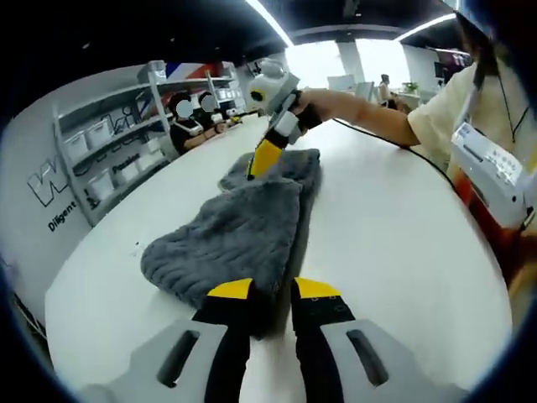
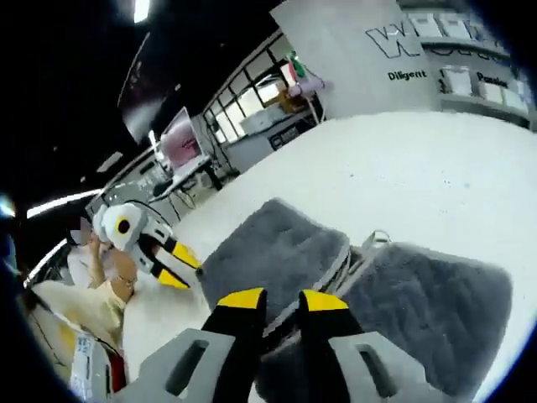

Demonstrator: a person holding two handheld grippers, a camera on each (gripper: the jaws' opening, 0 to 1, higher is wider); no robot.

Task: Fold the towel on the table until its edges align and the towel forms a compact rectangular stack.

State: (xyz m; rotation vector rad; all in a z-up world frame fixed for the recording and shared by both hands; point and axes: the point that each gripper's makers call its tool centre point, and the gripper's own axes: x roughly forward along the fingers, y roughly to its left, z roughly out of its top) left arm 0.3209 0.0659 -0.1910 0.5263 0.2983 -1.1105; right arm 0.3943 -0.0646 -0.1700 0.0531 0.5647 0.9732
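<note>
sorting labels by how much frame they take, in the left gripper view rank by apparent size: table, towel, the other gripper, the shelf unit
1. table
2. towel
3. shelf unit, though it stands far back, so its true size is unsure
4. right gripper, smallest as seen; it too is farther from the camera than the towel's near end

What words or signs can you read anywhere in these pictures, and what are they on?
"Diligent": on the white wall panel, under big letters.
"W...": big outlined letters on that panel, cut off, not readable whole.
"Passion": probably, on the same panel by the shelves, blurred.
Badge on the person: print too small to read.
</note>
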